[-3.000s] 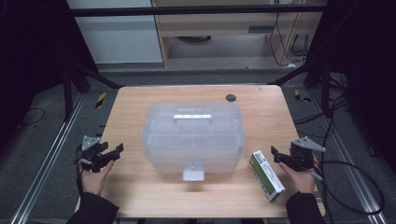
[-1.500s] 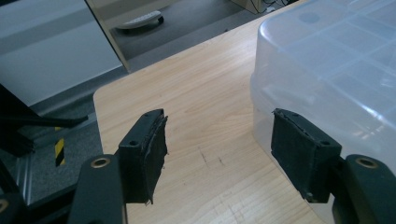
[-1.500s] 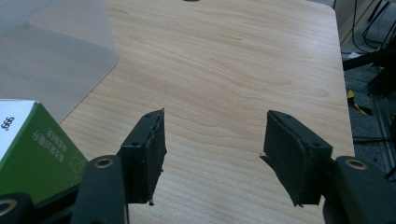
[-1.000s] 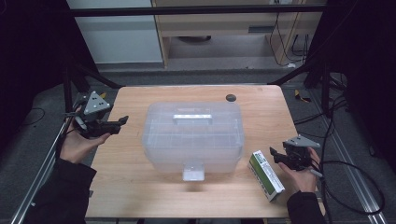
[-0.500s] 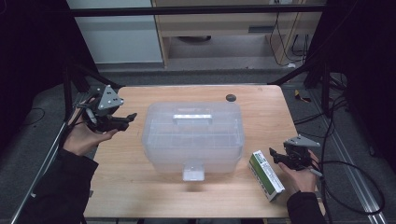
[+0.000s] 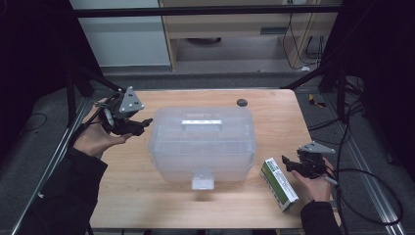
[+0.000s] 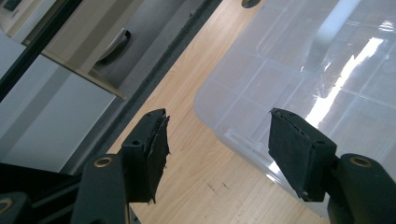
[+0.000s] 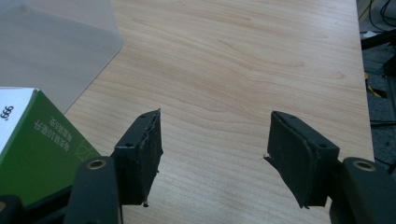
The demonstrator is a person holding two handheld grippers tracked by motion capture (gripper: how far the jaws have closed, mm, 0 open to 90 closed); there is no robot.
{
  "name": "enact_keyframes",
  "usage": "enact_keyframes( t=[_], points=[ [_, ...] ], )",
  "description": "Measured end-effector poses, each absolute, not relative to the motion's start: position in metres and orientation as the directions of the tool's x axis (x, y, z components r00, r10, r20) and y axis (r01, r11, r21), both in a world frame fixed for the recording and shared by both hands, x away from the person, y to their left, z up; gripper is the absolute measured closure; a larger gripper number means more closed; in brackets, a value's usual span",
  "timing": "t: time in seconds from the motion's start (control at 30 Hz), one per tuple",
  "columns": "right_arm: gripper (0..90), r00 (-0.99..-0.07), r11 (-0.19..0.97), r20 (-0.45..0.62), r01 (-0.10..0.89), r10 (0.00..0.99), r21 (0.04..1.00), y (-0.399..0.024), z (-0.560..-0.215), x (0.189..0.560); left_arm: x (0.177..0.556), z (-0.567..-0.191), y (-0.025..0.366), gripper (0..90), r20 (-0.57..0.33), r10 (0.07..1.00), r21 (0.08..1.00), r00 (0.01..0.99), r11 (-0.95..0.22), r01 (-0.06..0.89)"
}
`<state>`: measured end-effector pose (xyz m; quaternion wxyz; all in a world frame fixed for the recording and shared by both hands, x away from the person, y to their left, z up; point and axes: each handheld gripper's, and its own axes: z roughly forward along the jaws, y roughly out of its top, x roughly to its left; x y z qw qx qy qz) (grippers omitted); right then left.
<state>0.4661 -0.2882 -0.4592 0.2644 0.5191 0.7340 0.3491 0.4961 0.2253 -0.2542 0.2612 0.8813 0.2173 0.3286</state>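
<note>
One green-and-white carton lies flat at the near right of the desk, just beside the right gripper. Its side carries printed writing, seen upside down in the right gripper view; the characters are too small to read with any certainty. That gripper's fingers stand wide apart, having just been opening, with nothing between them but bare wood; the carton sits just outside the left one.

One clear plastic box stands in the middle of the desk, lid on, with one white latch at its near wall and one pale handle lying flat on the lid. Through the cloudy lid a grid of ribs shows; what the box holds I cannot tell. In the left gripper view its corner lies under and just beyond the fingers.

One left gripper is held above the desk's left edge, pointing at the box's left end, near it but not touching. Its fingers are wide open and grip nothing.

One small dark round thing lies at the far edge of the desk, behind the box and well apart from both grippers.
</note>
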Motion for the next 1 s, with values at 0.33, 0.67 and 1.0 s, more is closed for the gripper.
enact_keyframes(
  t=[0.33, 0.67, 1.0],
  points=[
    [35.2, -0.328, 0.227, -0.029, 0.585, 0.944, 0.778, -0.288, -0.46, 0.467, 0.498, -0.25, 0.206, 37.8, 0.49, 0.485, 0.554, 0.725, -0.815, 0.171],
    [35.1, -0.331, 0.229, -0.028, 0.588, 0.943, 0.776, -0.287, -0.462, 0.468, 0.499, -0.252, 0.189, 38.3, 0.507, 0.408, 0.498, 0.759, -0.857, 0.128],
    [34.9, -0.335, 0.224, -0.015, 0.595, 0.942, 0.772, -0.287, -0.462, 0.468, 0.497, -0.252, 0.171, 40.5, 0.505, 0.334, 0.468, 0.796, -0.881, 0.072]
  ],
)
